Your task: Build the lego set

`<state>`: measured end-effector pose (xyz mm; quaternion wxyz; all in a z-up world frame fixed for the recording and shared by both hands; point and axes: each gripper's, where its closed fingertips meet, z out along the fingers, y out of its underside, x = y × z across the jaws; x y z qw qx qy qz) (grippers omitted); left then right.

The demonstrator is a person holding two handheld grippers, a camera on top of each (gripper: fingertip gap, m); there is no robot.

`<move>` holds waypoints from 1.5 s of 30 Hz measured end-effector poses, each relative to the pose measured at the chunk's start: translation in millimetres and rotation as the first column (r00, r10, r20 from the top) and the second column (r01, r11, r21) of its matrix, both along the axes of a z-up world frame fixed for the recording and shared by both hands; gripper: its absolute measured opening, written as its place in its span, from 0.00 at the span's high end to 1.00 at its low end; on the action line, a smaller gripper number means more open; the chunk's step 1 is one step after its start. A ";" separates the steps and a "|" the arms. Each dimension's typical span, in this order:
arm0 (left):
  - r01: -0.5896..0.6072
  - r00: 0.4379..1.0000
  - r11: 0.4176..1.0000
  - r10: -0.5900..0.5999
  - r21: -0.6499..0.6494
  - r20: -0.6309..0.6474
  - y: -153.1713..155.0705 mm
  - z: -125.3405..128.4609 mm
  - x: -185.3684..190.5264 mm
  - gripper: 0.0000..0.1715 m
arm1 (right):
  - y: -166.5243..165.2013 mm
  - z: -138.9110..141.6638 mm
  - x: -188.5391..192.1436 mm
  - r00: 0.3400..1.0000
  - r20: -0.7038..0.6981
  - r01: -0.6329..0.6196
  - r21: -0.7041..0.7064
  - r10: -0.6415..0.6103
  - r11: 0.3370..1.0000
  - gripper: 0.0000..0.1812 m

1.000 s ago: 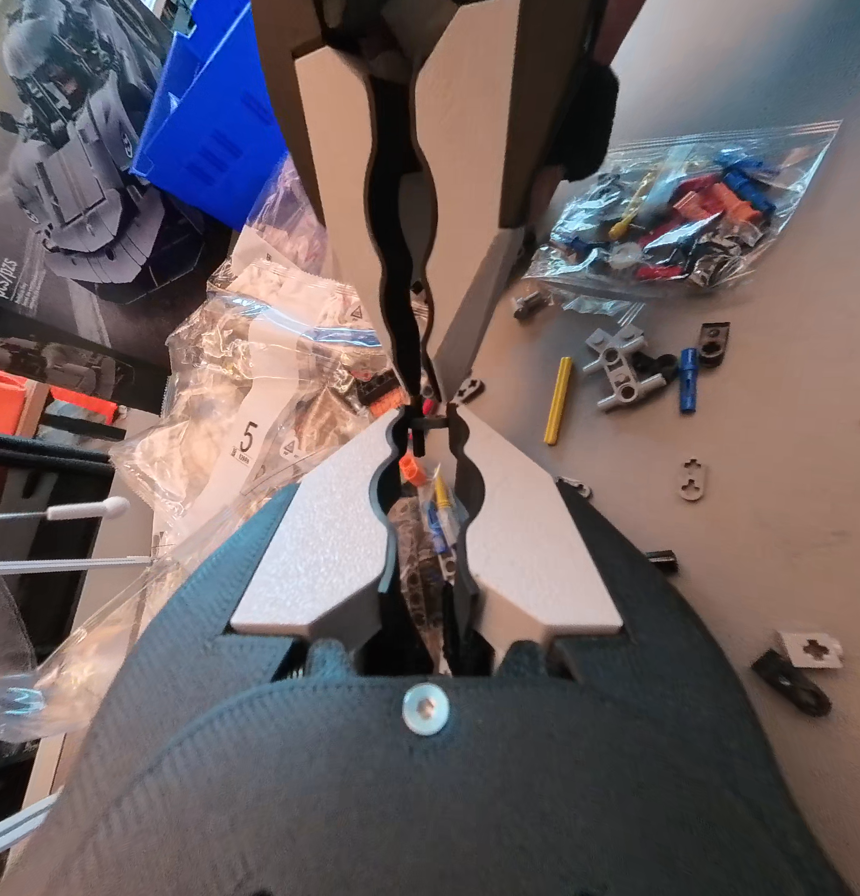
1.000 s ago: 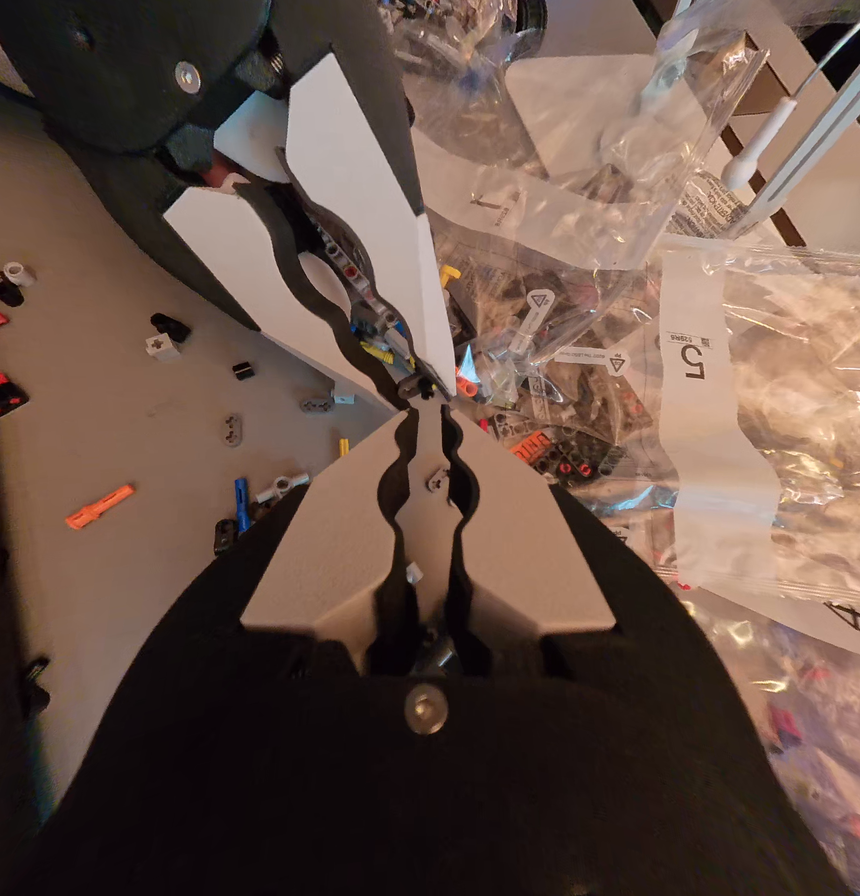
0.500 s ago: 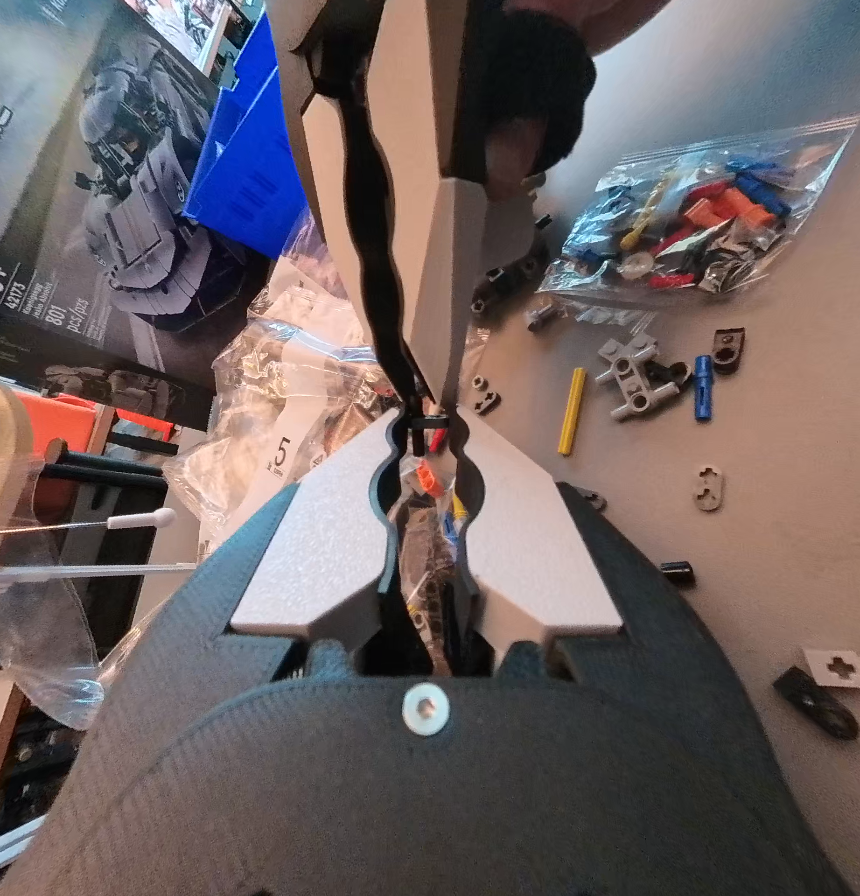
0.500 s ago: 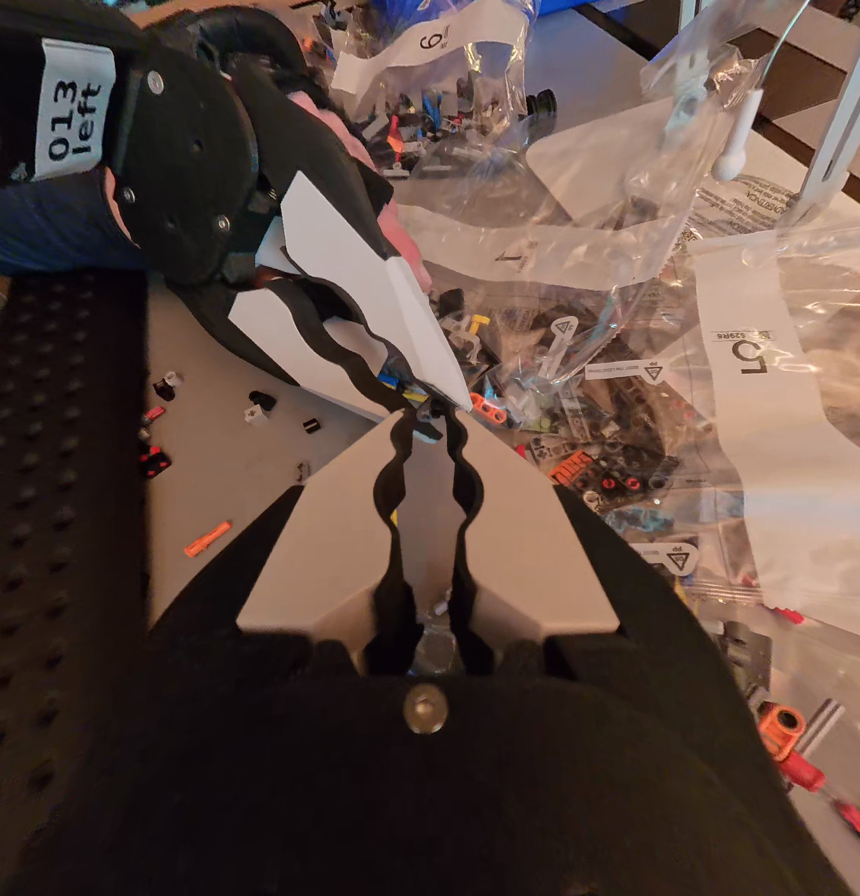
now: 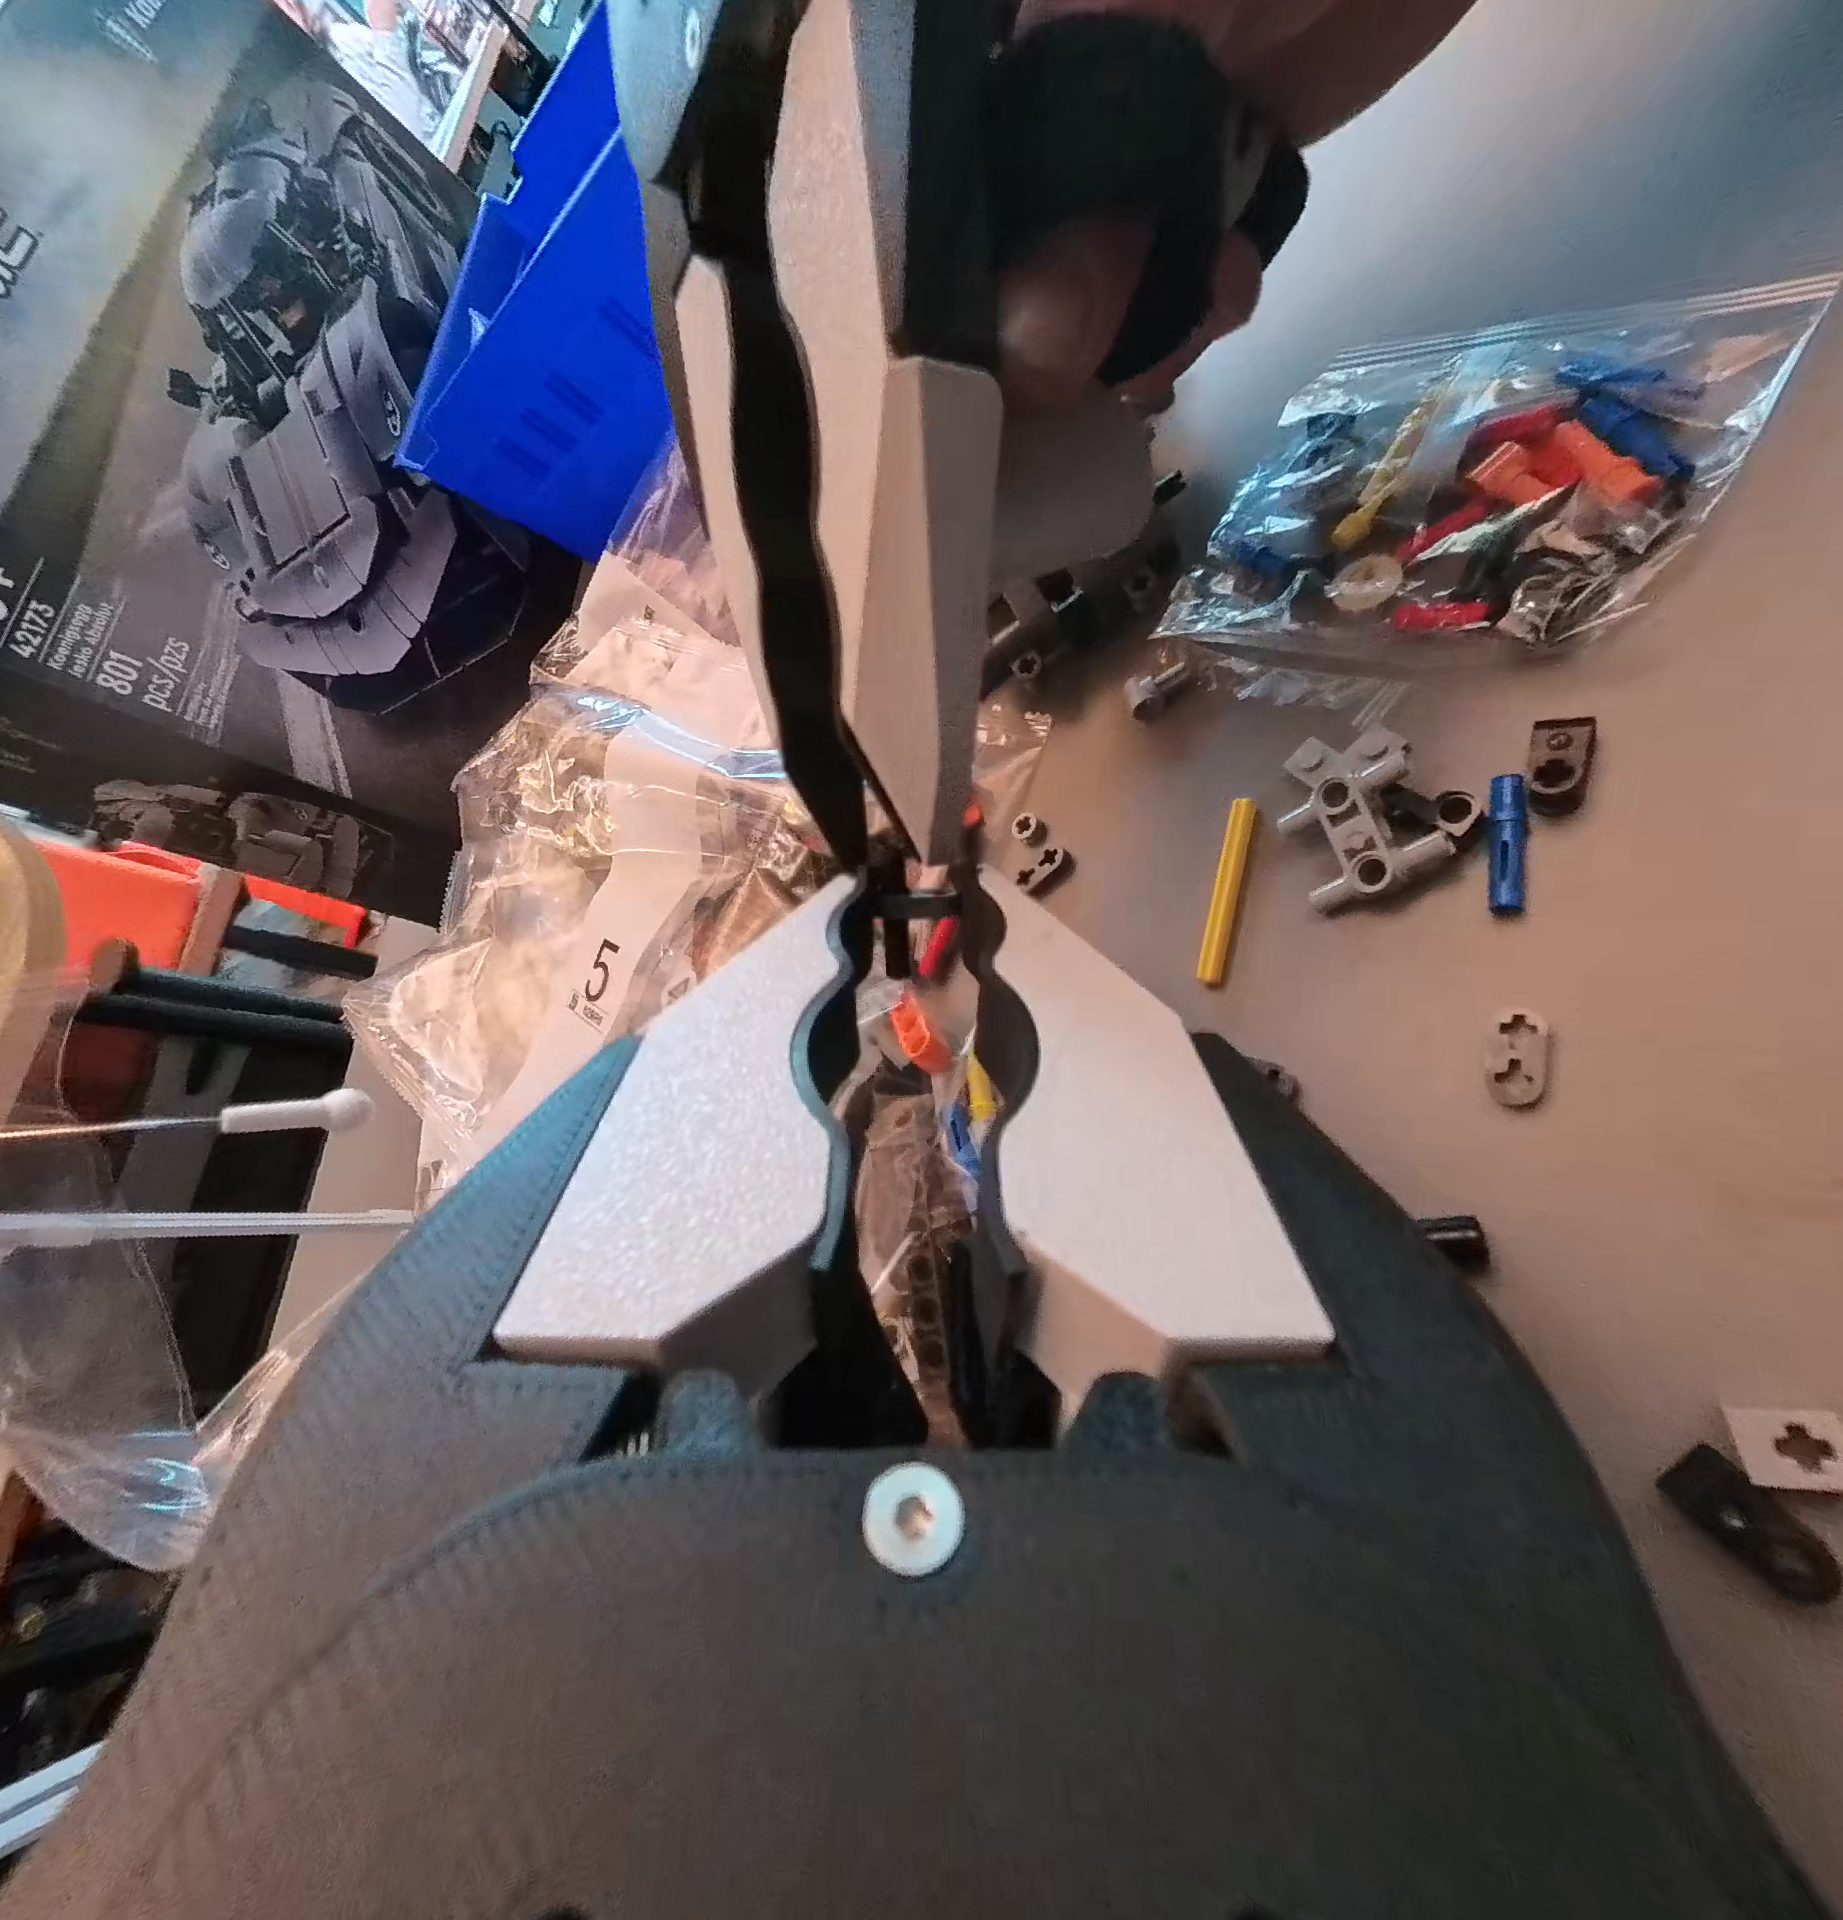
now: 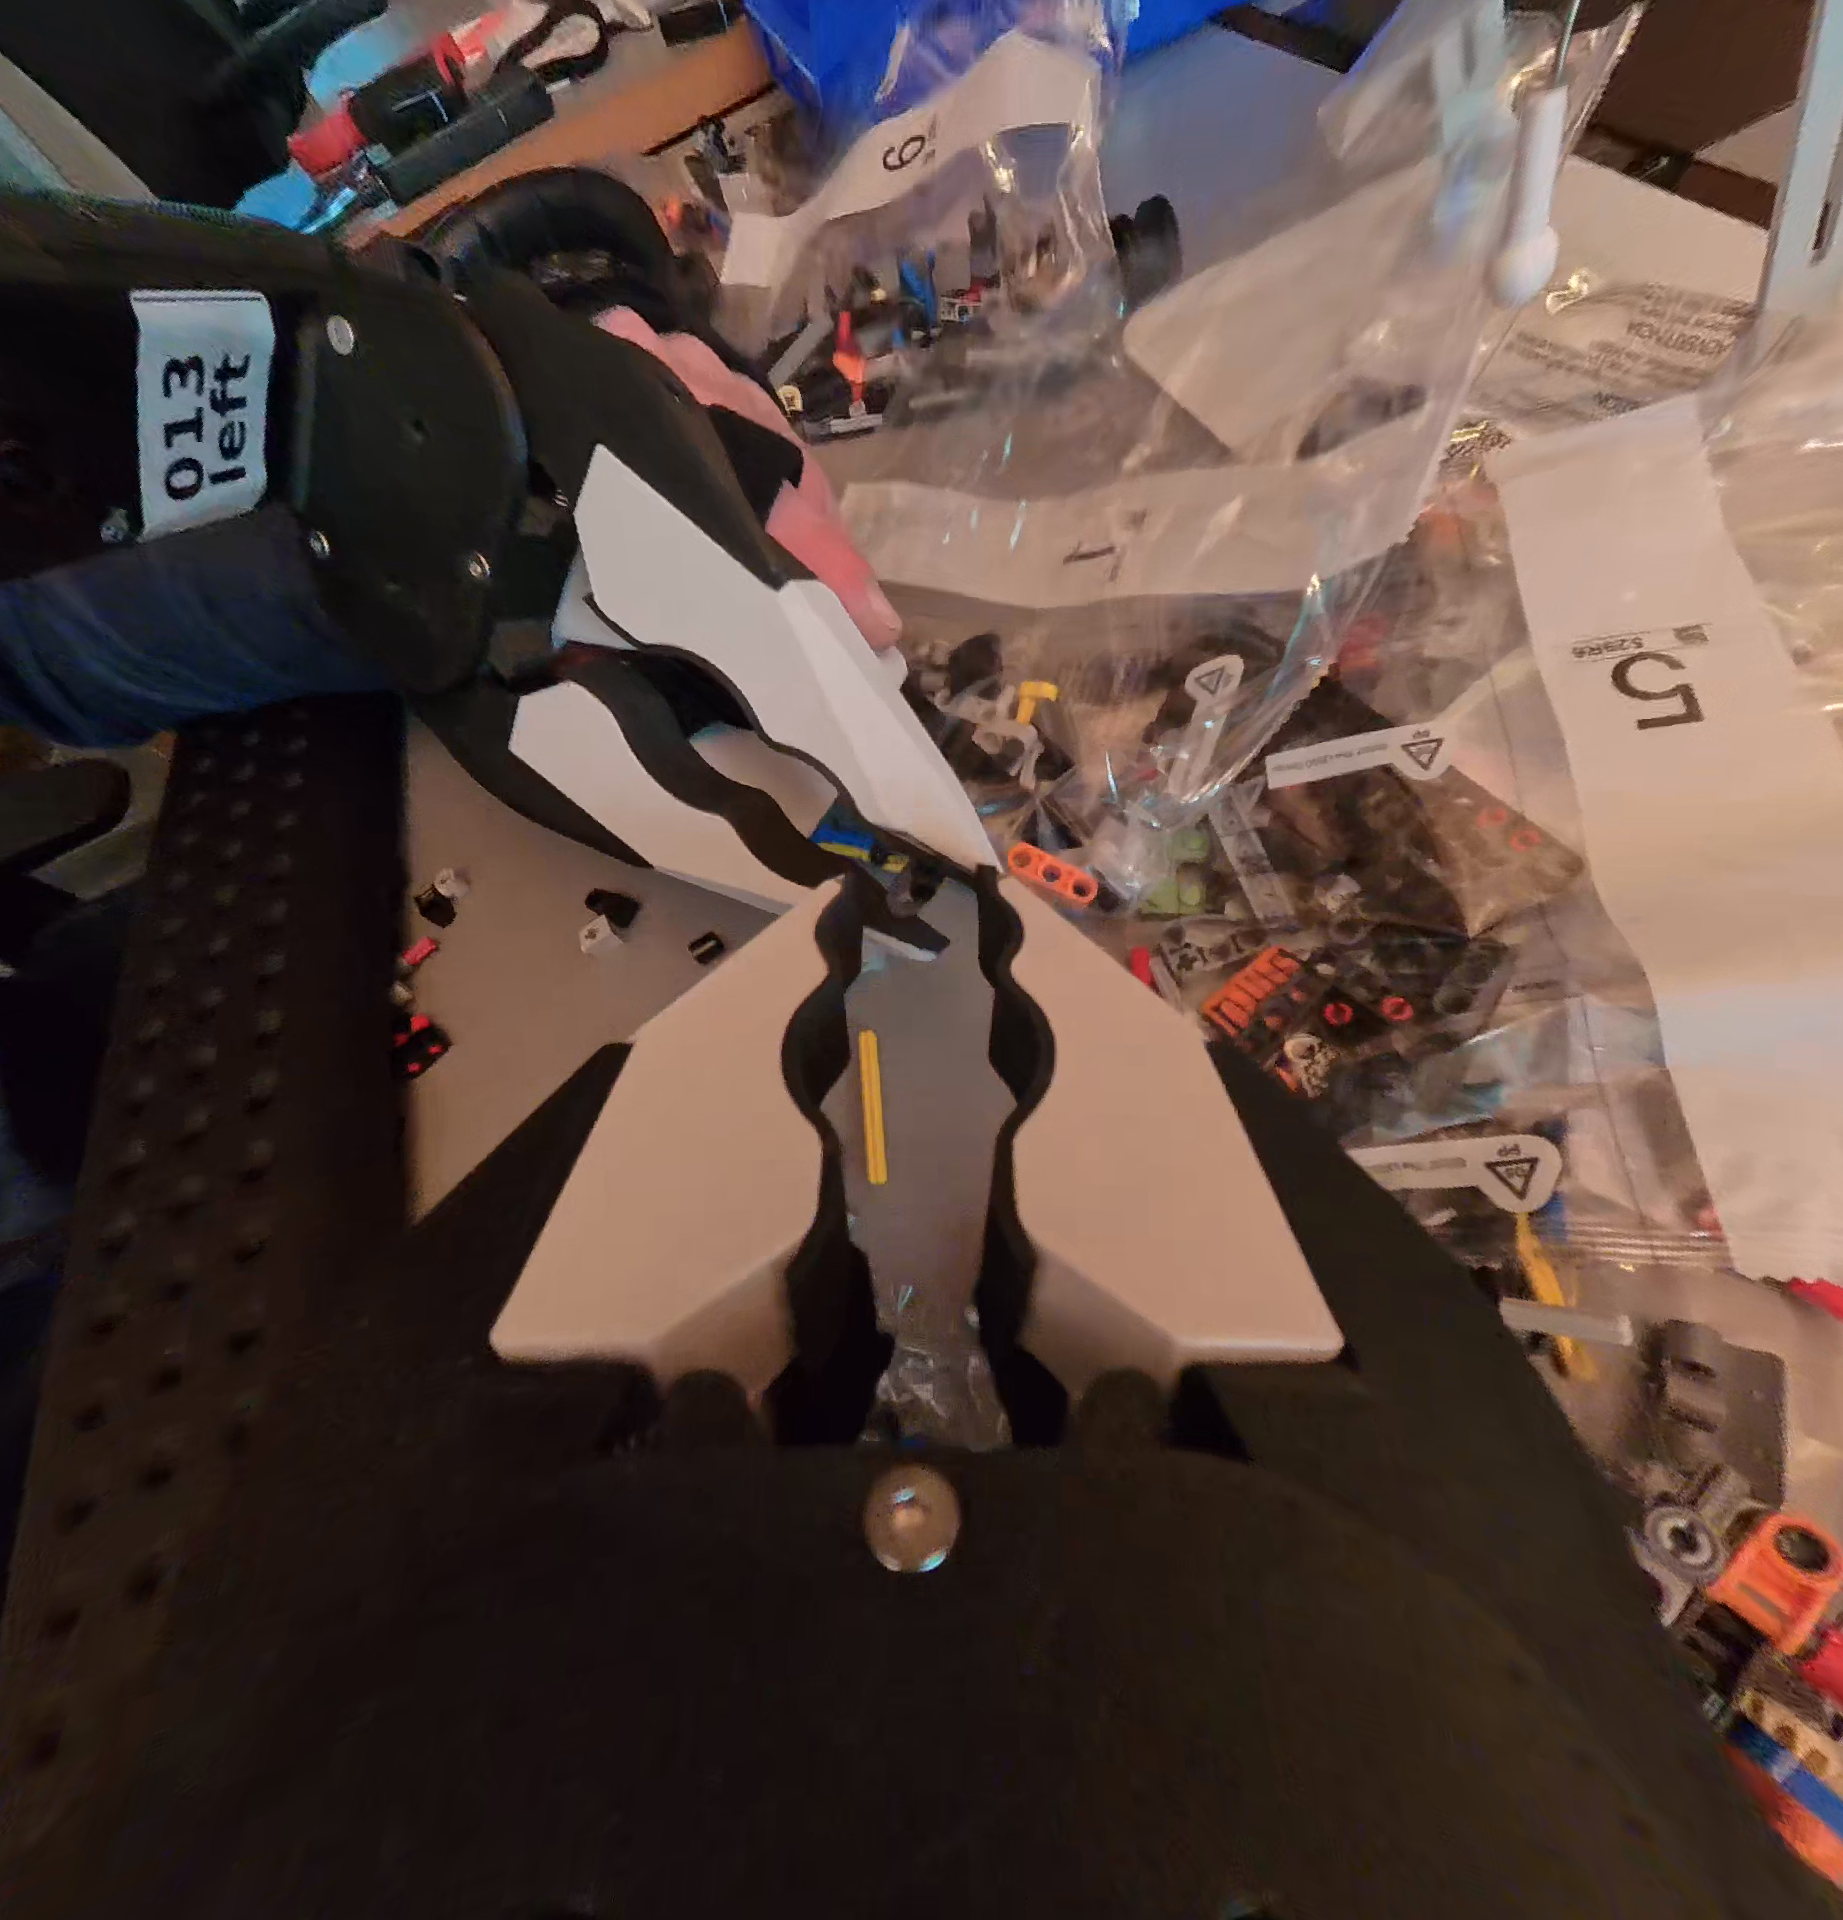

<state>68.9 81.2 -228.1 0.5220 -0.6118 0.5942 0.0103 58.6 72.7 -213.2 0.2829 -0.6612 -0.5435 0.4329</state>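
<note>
My left gripper [image 5: 919,894] is shut on a Lego assembly [image 5: 922,1236], a dark holed beam with blue, yellow and orange pins lying between its fingers. A small black end piece [image 5: 912,906] sticks out at its tips. My right gripper [image 5: 896,857] comes in from above, tip to tip with the left. In the right wrist view my right gripper [image 6: 917,883] has its jaws a little apart, either side of the black end piece [image 6: 912,885]. The left gripper [image 6: 943,896] reaches in from the left with the assembly [image 6: 855,831], held in a person's gloved hand.
Numbered clear bags of parts [image 5: 584,935] [image 6: 1675,831] are piled behind the grippers. A zip bag of coloured parts [image 5: 1468,499], a yellow axle [image 5: 1226,891], a grey connector [image 5: 1358,831] and a blue pin [image 5: 1506,844] lie on the grey table. A blue bin [image 5: 553,384] and the set box [image 5: 221,416] stand at the left. My two grippers' fingertips are within a few centimetres of each other.
Both grippers have stayed tip to tip and lifted and tilted together. My right gripper's jaws have widened a little. The left still holds the assembly.
</note>
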 end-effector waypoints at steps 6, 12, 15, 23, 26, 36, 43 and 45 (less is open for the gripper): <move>0.007 1.000 1.000 -0.008 0.017 0.009 -1.1 3.6 2.1 0.92 | 5.6 0.8 2.1 1.000 0.000 0.029 -0.002 -0.029 1.000 0.90; 0.007 1.000 1.000 -0.007 0.028 -0.007 -1.2 3.0 2.2 0.92 | 2.7 -8.6 1.5 0.999 0.046 0.012 -0.005 -0.012 1.000 0.93; 0.007 1.000 0.999 -0.007 0.033 0.002 -1.2 5.2 2.5 0.92 | 3.0 -9.4 2.6 0.998 0.054 0.011 0.005 -0.012 1.000 0.99; 0.004 1.000 0.999 -0.004 0.039 0.001 -0.7 5.4 2.7 0.92 | 3.0 -7.9 2.9 0.999 0.053 0.008 0.016 -0.009 1.000 1.00; -0.003 1.000 0.999 0.002 0.034 0.005 0.3 5.6 1.7 0.92 | 4.1 -6.6 3.4 0.999 0.044 0.013 0.010 -0.014 1.000 1.00; 0.004 1.000 1.000 -0.004 0.028 -0.006 -0.8 2.7 3.0 0.91 | 6.1 -12.7 2.6 0.998 0.063 0.022 -0.002 -0.022 1.000 0.94; 0.003 1.000 1.000 -0.003 0.024 0.000 -0.3 2.2 2.8 0.91 | 3.4 -10.9 1.9 0.999 0.053 0.009 -0.011 -0.009 1.000 0.95; 0.005 1.000 1.000 -0.005 0.025 0.001 -0.6 2.3 3.1 0.91 | 3.4 -12.6 2.5 0.998 0.067 0.007 0.006 -0.007 1.000 0.99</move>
